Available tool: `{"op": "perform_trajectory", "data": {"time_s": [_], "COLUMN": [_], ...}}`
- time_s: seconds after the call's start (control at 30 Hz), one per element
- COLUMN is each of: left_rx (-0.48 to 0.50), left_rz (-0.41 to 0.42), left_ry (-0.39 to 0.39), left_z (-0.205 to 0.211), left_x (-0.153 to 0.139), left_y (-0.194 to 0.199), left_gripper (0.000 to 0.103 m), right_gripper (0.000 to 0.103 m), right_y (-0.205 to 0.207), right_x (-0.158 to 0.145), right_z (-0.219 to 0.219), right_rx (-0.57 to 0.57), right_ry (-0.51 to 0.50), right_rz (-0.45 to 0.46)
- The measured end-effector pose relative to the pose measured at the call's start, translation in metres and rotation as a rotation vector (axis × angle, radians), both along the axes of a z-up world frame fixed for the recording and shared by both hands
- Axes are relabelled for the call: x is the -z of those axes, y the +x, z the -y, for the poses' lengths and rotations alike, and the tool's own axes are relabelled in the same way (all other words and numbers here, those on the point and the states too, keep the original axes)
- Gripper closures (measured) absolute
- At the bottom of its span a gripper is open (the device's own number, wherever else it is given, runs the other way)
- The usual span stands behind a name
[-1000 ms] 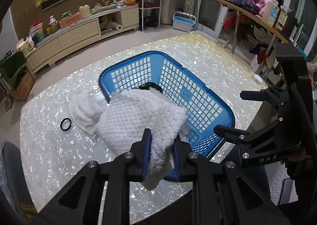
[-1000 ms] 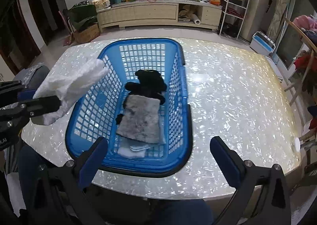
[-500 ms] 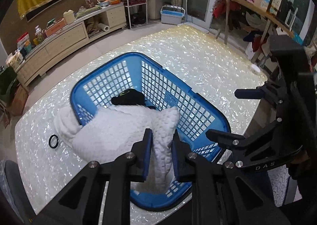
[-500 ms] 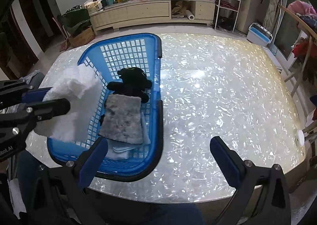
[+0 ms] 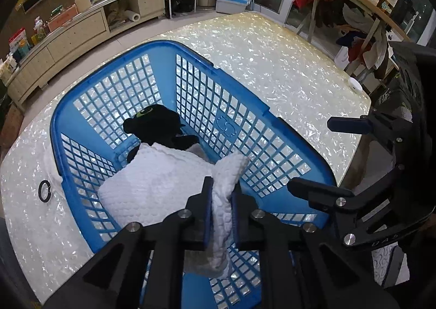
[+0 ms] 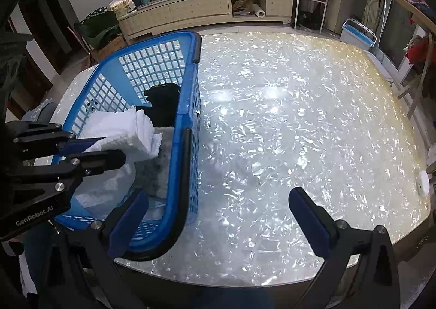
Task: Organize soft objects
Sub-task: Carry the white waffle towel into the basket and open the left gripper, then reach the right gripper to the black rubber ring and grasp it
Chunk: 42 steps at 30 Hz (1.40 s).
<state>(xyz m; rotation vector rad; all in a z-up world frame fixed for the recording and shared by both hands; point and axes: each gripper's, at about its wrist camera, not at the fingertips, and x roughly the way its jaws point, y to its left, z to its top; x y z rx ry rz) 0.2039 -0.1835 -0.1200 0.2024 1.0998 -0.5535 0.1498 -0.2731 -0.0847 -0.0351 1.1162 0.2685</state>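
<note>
Left gripper (image 5: 221, 209), clamped on the white towel (image 5: 163, 183), holds it over the blue basket (image 5: 272, 124) at frame centre; right gripper (image 6: 218, 216) gapes empty.

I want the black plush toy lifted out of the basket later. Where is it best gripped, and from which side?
Grip the black plush toy by its rounded head, coming straight down from above. The head is the only part clear of the white towel, and the blue basket walls block any sideways approach.
</note>
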Motion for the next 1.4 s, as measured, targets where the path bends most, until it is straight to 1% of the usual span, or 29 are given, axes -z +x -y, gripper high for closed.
{"op": "perform_trajectory", "data": {"time_s": [0.1,0.17,0.2,0.23,0.3,0.33,0.37,0.4,0.43,0.57,0.63,0.8,0.93,1.03,1.2,1.4], "left_rx": [0.024,0.03,0.028,0.026,0.017,0.008,0.005,0.003,0.0,-0.021,-0.03,-0.056,-0.072,-0.089,-0.136,-0.201], "left_rz": [-0.015,-0.033,-0.043,-0.055,-0.064,-0.059,-0.058,-0.061,-0.063,-0.043,-0.034,-0.007,0.003,0.018,0.039,0.069], "left_ry": [0.006,0.005,0.002,-0.004,-0.007,-0.003,-0.002,-0.01,-0.017,-0.007,-0.022,-0.029,-0.035,-0.025,-0.034,-0.045], "left_z": [0.001,0.001,0.0,-0.002,-0.003,-0.005,-0.005,-0.008,-0.01,-0.021,-0.028,-0.041,-0.051,-0.061,-0.083,-0.12], "left_x": [0.002,0.004,0.006,0.007,0.007,0.005,0.005,0.003,0.002,-0.005,-0.01,-0.021,-0.025,-0.028,-0.036,-0.045], "left_y": [0.002,0.004,0.004,0.005,0.005,0.004,0.003,0.002,0.001,-0.005,-0.01,-0.019,-0.026,-0.035,-0.047,-0.059], "left_gripper": [0.092,0.09,0.081,0.068,0.053,0.048,0.046,0.041,0.039,0.037,0.026,0.022,0.022,0.022,0.022,0.022], "right_gripper": [0.0,0.0,0.0,0.0,0.0,0.0,0.0,0.0,0.0,0.0,0.0,0.0,0.0,0.0,0.0,0.0], "right_y": [0.0,0.0,0.001,0.002,0.003,0.003,0.003,0.002,0.003,0.001,0.0,-0.003,-0.007,-0.012,-0.017,-0.019], "right_x": [0.001,0.002,0.002,0.003,0.004,0.004,0.004,0.005,0.005,0.003,0.001,-0.008,-0.016,-0.025,-0.038,-0.053], "right_z": [0.001,0.001,0.001,0.001,0.0,0.0,0.0,0.0,0.001,0.003,0.003,0.002,-0.004,-0.011,-0.028,-0.057], "right_rx": [-0.005,-0.008,-0.008,-0.008,-0.011,-0.014,-0.018,-0.018,-0.018,-0.016,-0.016,-0.015,-0.024,-0.036,-0.06,-0.106], "right_ry": [0.007,0.011,0.011,0.012,0.016,0.016,0.018,0.017,0.015,0.02,0.019,0.018,0.01,0.005,-0.004,0.001], "right_rz": [-0.004,-0.009,-0.01,-0.012,-0.014,-0.015,-0.016,-0.017,-0.017,-0.014,-0.01,0.007,0.022,0.036,0.057,0.092]}}
